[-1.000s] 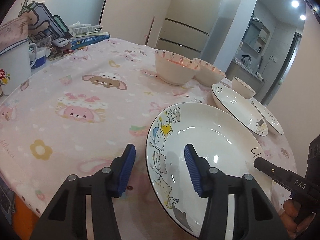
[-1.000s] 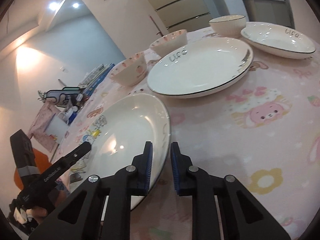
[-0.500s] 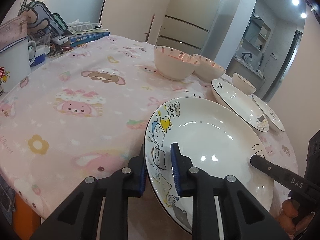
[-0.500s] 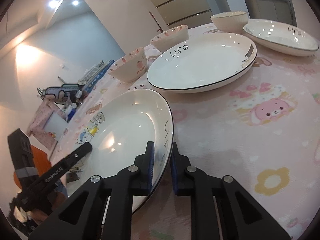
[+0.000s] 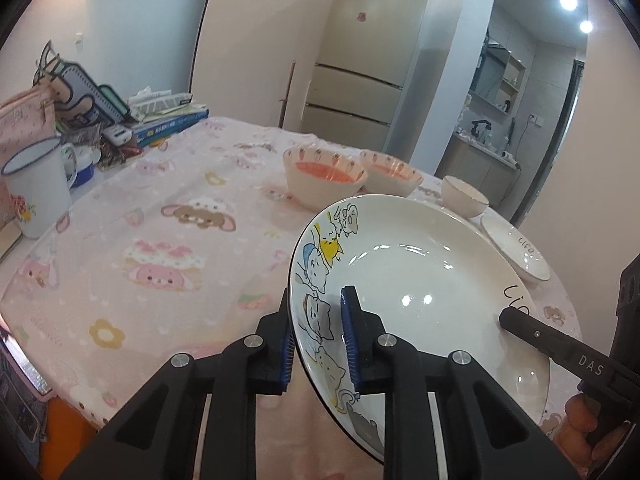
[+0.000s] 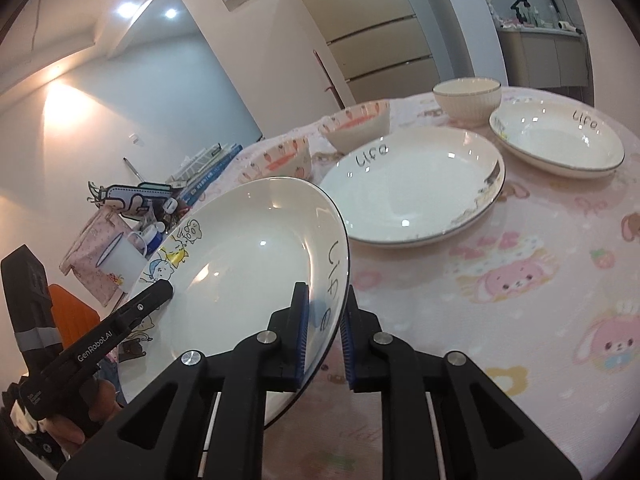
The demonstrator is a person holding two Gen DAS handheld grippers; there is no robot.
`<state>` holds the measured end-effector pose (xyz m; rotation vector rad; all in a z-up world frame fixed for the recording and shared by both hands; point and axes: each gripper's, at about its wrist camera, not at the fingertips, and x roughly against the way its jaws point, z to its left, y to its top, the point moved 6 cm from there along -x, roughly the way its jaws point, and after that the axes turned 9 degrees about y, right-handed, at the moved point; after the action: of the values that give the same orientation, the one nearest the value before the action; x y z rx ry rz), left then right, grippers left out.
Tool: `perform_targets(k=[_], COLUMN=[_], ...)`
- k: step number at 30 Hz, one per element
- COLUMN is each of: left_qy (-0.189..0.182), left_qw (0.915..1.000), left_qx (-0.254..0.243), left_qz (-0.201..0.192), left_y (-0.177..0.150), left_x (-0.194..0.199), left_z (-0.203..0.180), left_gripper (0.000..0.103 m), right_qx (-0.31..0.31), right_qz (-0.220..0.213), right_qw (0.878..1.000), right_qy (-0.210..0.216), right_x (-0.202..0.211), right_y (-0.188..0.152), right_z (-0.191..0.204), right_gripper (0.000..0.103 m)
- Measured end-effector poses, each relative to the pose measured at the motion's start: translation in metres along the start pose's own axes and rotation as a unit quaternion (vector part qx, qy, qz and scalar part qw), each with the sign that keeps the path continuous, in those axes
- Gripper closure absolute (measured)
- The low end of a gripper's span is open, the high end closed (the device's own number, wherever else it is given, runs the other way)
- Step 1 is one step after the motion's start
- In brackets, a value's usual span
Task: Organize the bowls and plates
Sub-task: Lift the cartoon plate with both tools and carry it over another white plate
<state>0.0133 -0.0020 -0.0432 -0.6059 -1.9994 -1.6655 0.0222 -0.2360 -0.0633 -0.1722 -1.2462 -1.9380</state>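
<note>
Gripped at opposite edges, the cartoon plate (image 5: 420,300) is held clear of the pink tablecloth (image 5: 168,248) between two handheld tools. The left gripper (image 5: 318,340) is clenched on the rim beside the painted cats, one blue pad under the rim and one on the inner face; the right gripper (image 6: 323,330) is clamped on the far rim where "life" is lettered. In the right wrist view the plate is seen tilted, its raised edge overlapping the large white plate (image 6: 412,188) that lies flat on the cloth behind it; whether the two touch cannot be told, though a gap seems likely. A second lettered plate (image 6: 556,140) is set further right, with a ribbed white bowl (image 6: 466,100) just behind the gap between the two plates. Two strawberry bowls (image 5: 324,180) are placed side by side near the middle of the table. At the left edge an enamel mug (image 5: 34,188) is stood beside a pink pouch (image 5: 24,120), with books (image 5: 168,124) stacked behind. A tall fridge (image 5: 368,60) is seen against the back wall.
</note>
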Motion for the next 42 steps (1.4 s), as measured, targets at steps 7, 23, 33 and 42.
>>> perform_targets(k=[7, 23, 33, 42], left_qy=[-0.021, -0.066, -0.057, -0.032], left_qw=[0.9993, 0.9966, 0.9974, 0.9969], left_qx=[-0.009, -0.025, -0.037, -0.055], left_qz=[-0.031, -0.042, -0.023, 0.047], left_y=[0.031, 0.102, 0.125, 0.09], left_x=[0.012, -0.032, -0.075, -0.134], left_z=[-0.027, -0.115, -0.14, -0.138], left_gripper=[0.08, 0.08, 0.08, 0.08], right_qx=[0.016, 0.032, 0.051, 0.0], right_qz=[-0.042, -0.101, -0.069, -0.008], right_qw=[0.999, 0.993, 0.993, 0.997], right_qy=[-0.003, -0.057, -0.077, -0.077], right_x=[0.025, 0.052, 0.029, -0.011], right_y=[0.031, 0.127, 0.166, 0.144], right_z=[0.003, -0.041, -0.069, -0.113], right_gripper=[0.088, 0.087, 0.087, 0.087])
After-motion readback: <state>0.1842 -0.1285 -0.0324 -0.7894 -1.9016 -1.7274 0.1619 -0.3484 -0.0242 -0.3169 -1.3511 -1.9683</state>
